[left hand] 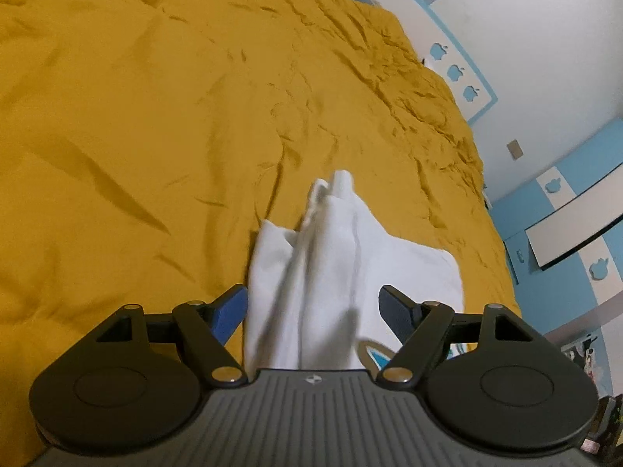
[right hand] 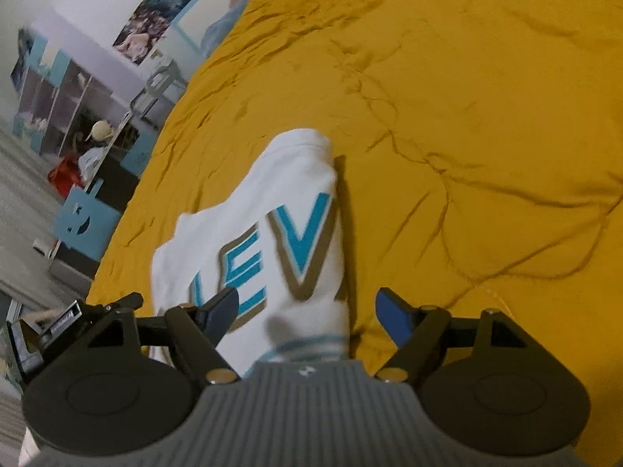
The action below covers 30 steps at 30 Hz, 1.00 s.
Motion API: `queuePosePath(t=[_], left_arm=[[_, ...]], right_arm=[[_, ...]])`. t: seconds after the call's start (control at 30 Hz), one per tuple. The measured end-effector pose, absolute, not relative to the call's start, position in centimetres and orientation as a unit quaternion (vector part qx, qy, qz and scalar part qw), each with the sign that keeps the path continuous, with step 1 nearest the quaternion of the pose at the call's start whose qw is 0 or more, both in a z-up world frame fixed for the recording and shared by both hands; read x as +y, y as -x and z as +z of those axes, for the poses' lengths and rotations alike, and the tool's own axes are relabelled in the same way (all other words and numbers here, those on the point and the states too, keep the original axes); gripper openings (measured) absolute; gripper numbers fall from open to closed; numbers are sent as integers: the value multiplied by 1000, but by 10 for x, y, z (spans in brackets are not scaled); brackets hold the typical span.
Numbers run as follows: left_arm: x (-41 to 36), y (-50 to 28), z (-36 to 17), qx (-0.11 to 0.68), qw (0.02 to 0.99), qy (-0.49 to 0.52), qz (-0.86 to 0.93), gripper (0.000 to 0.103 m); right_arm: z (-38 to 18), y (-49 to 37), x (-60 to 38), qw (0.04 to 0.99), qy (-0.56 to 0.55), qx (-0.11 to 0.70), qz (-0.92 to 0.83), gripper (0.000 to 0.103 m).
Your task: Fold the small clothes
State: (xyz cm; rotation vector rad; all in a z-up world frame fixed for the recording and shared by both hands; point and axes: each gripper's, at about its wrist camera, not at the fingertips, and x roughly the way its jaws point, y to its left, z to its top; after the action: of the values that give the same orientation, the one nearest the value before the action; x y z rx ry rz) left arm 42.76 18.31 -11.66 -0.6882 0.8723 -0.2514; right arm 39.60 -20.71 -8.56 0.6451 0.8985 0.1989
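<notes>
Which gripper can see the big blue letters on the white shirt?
The right gripper: its view shows blue letters on the white shirt. The left gripper sees mostly plain bunched white cloth.

Light: dim, warm indoor light, even on the yellow bedspread [left hand: 155, 116].
Shadows: soft, in the creases and beside the white garment [right hand: 288, 194].
Blur: garment smeared, room edges soft.
Distortion: strong fisheye bending, dark corners.

Soft white cloth garment [left hand: 342, 268], matt, with smooth teal printed letters [right hand: 300, 241]. Beneath it, the mustard bed cover [left hand: 136, 116] is matt, creased fabric. Left tool [left hand: 313, 311] shows matt black plastic, shiny metal rivets.
</notes>
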Motion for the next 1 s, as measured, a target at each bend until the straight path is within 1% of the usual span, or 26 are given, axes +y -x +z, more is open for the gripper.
queuePosePath(t=[0.1,0.23,0.27,0.3,0.33,0.37,0.43,0.47,0.5,0.53,0.57,0.6,0.63,0.73,0.9,1.0], left_arm=[[186,-443,-130,424,832,338,-117,90],[187,-451,-136,406,828,361,-139,88],[185,-452,-135,400,829,363,-145,83],[184,-453,-135,396,830,364,-147,77],[182,-453,-135,395,830,364,-148,67],[181,-453,-135,394,833,361,-143,57],[180,-452,-135,392,840,350,-133,43],[178,-451,-134,390,844,345,-131,38],[177,-448,-131,384,849,340,-128,35],[176,-445,-128,379,854,334,-124,32],[174,-442,-123,375,860,325,-118,28],[171,-438,-119,371,866,314,-113,27],[168,-434,-114,366,873,303,-108,23],[159,-420,-100,349,890,276,-99,18],[154,-389,-73,308,907,270,-98,17],[158,-363,-55,278,912,286,-99,17]], right_arm=[[-96,-408,-207,846,-310,423,97,74],[-113,-429,-216,830,-357,415,103,71],[-117,-435,-219,827,-368,412,105,70],[-120,-441,-221,824,-378,408,107,67],[-124,-447,-223,821,-389,405,106,62],[-129,-453,-225,816,-401,404,102,60],[-137,-463,-228,804,-425,404,97,53],[-139,-467,-228,800,-431,405,97,50],[-140,-470,-226,799,-431,407,99,44],[-140,-472,-224,801,-427,408,101,33],[-138,-474,-220,804,-419,410,102,31],[-135,-475,-217,809,-408,411,102,27],[-129,-475,-213,819,-391,408,101,21],[-111,-466,-205,841,-360,389,106,13],[-62,-440,-185,885,-288,345,118,11],[-31,-416,-177,903,-263,313,130,10]])
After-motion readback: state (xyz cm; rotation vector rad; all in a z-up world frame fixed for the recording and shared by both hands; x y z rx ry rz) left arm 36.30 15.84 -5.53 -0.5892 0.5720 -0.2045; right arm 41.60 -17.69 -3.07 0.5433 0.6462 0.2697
